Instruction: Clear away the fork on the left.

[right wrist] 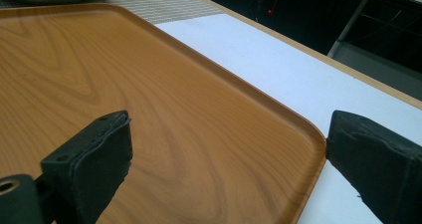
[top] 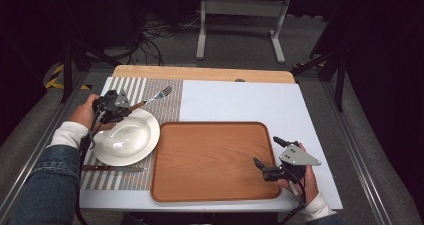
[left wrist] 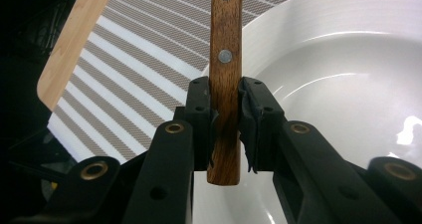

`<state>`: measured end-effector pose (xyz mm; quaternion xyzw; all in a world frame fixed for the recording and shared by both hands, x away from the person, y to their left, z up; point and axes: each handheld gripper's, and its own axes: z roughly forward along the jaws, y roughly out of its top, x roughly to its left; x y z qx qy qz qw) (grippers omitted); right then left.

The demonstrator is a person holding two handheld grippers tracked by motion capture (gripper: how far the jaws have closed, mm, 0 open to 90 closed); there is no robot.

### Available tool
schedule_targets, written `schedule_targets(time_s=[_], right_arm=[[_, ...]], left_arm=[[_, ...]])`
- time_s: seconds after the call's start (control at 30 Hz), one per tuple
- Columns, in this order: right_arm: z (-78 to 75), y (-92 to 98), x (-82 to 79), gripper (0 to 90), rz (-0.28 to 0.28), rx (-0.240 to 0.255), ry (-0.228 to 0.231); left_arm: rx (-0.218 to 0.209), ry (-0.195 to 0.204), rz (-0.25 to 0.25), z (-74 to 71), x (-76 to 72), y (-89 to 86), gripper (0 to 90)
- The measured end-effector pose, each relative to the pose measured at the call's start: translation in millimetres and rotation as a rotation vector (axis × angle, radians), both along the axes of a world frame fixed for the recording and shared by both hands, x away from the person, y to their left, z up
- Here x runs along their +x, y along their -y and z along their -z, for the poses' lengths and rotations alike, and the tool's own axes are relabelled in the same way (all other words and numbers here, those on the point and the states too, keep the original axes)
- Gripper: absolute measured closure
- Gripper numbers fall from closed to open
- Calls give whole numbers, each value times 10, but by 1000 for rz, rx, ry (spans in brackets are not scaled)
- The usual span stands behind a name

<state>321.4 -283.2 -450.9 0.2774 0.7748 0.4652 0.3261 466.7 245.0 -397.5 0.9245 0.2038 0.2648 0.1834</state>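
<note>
Across the table (top: 240, 97), a white sheet covers most of the top, with bare wood showing along the far edge. On the near half of that sheet lies a wooden tray (top: 210, 160), its long side running with the table's near edge, nothing on it. A striped placemat (top: 165, 102) takes the table's left side, from the far-left corner down to the near-left one, and touches the tray's left edge. On the placemat's middle sits a white deep plate (top: 127, 140), its rim just beside the tray. The left gripper (top: 116, 110) is over the plate's far-left rim, jaws clamped on the wooden handle of a fork (left wrist: 225, 79); the fork's tines point toward the placemat's far edge. The right gripper (top: 267, 157) is at the tray's near-right corner, jaws spread wide with nothing between them. A knife (top: 112, 169) with a wooden handle lies on the placemat between the plate and the near edge.
</note>
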Motion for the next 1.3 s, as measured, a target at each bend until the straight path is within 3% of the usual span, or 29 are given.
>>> schedule_targets(time_s=[0.4, 0.77, 1.0, 1.3], right_arm=[[-8, -22, -40, 55, 9, -12, 14], [-11, -44, -57, 55, 4, -22, 20], [-15, -38, -64, 55, 6, -21, 20], [-15, -38, -64, 55, 6, -21, 20]], left_arm=[[-20, 29, 45, -19, -225, 154, 758], [-42, 45, 118, -20, -476, 330, 758], [-12, 30, 126, -16, -578, 450, 758], [-10, 10, 144, 36, -699, 594, 758]])
